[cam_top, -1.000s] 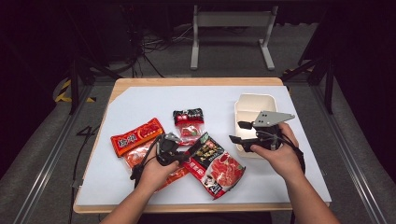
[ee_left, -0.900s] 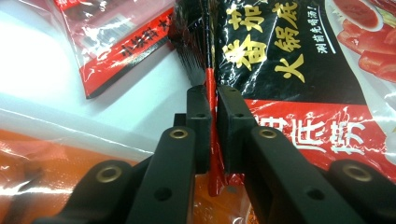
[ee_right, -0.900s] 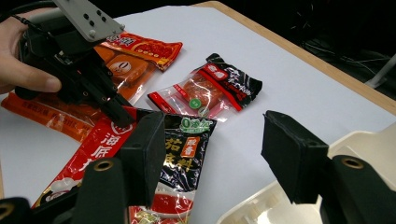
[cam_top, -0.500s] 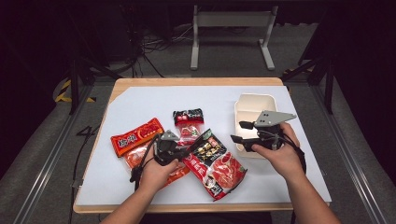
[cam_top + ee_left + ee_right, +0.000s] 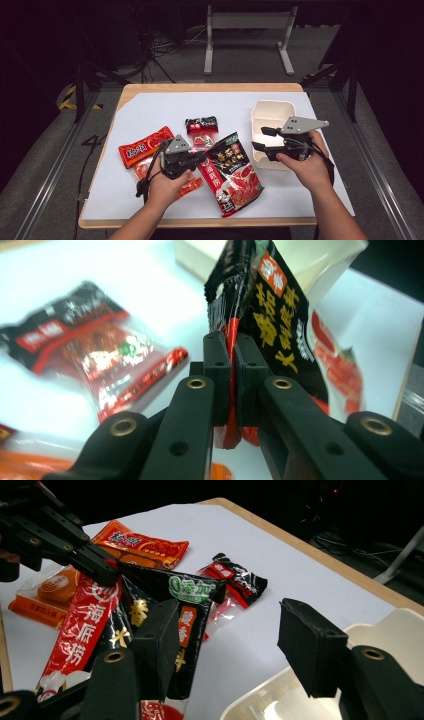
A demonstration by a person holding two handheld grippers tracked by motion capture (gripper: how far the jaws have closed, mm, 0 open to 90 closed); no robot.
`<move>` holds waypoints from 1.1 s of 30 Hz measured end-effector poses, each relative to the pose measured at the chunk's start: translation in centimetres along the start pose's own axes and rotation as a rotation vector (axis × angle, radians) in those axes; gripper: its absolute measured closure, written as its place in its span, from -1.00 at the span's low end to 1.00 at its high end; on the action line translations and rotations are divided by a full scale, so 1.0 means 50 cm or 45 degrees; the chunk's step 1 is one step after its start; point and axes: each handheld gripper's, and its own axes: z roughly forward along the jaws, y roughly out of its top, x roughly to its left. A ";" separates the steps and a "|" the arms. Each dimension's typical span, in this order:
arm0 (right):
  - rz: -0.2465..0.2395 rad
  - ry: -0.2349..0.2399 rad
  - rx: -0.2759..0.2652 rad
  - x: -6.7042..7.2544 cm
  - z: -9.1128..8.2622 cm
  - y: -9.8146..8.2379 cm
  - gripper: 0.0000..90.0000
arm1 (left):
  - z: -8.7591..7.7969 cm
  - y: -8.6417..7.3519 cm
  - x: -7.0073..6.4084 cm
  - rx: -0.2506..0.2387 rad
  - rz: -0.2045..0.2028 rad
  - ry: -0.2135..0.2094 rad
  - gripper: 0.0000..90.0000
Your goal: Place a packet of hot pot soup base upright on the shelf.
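Note:
A large black-and-red sauce packet lies in the middle of the white mat, one edge raised. My left gripper is shut on that edge; in the left gripper view the pads pinch the packet's red seam and the packet stands up above them. My right gripper stands open, nothing between its fingers, at the near left corner of the white box. The right gripper view has the open gripper facing the packet, with the left gripper beyond it.
A red-orange snack packet and a small black-and-red packet lie left of centre. An orange clear packet lies under my left hand. The wooden table edge frames the mat; dark floor and metal stands surround it.
My left hand has risen and drawn the large packet's gripped edge up off the mat. The right hand and the box have stayed where they were.

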 end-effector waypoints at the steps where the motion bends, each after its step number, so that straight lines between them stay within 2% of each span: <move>1: -0.001 0.000 -0.004 0.001 -0.003 0.001 -0.07 | -0.006 0.004 -0.003 -0.017 0.018 0.003 0.93; 2: -0.001 0.000 -0.004 0.001 -0.003 0.001 -0.07 | -0.006 0.004 -0.003 -0.017 0.018 0.003 0.93; 5: -0.013 0.019 -0.020 0.011 -0.014 0.011 -0.05 | -0.024 0.017 -0.011 -0.061 0.063 0.016 0.93; 7: -0.004 0.036 -0.020 0.017 -0.017 0.015 -0.02 | -0.039 0.024 -0.017 -0.097 0.110 0.022 0.93; 8: -0.004 0.036 -0.020 0.017 -0.017 0.015 -0.02 | -0.039 0.024 -0.017 -0.097 0.110 0.022 0.93; 11: -0.014 0.067 -0.014 0.031 -0.018 0.023 -0.01 | -0.055 0.032 -0.030 -0.139 0.172 0.036 0.93; 12: -0.016 0.073 -0.013 0.033 -0.017 0.024 -0.02 | -0.055 0.032 -0.030 -0.139 0.172 0.036 0.93; 13: -0.023 0.080 -0.013 0.037 -0.016 0.025 -0.02 | -0.062 0.037 -0.038 -0.157 0.204 0.043 0.93; 20: -0.037 0.143 -0.005 0.051 -0.003 0.028 -0.02 | -0.080 0.047 -0.054 -0.201 0.268 0.050 0.93; 26: -0.028 0.223 -0.008 0.060 0.017 0.028 -0.05 | -0.092 0.053 -0.071 -0.236 0.329 0.025 0.93; 29: -0.029 0.239 -0.002 0.065 0.023 0.028 -0.05 | -0.093 0.053 -0.076 -0.241 0.342 0.014 0.93; 32: -0.023 0.259 0.006 0.070 0.030 0.028 0.03 | -0.093 0.053 -0.079 -0.245 0.359 -0.001 0.93; 33: -0.019 0.285 0.019 0.071 0.032 0.027 0.18 | -0.093 0.053 -0.080 -0.247 0.361 -0.005 0.93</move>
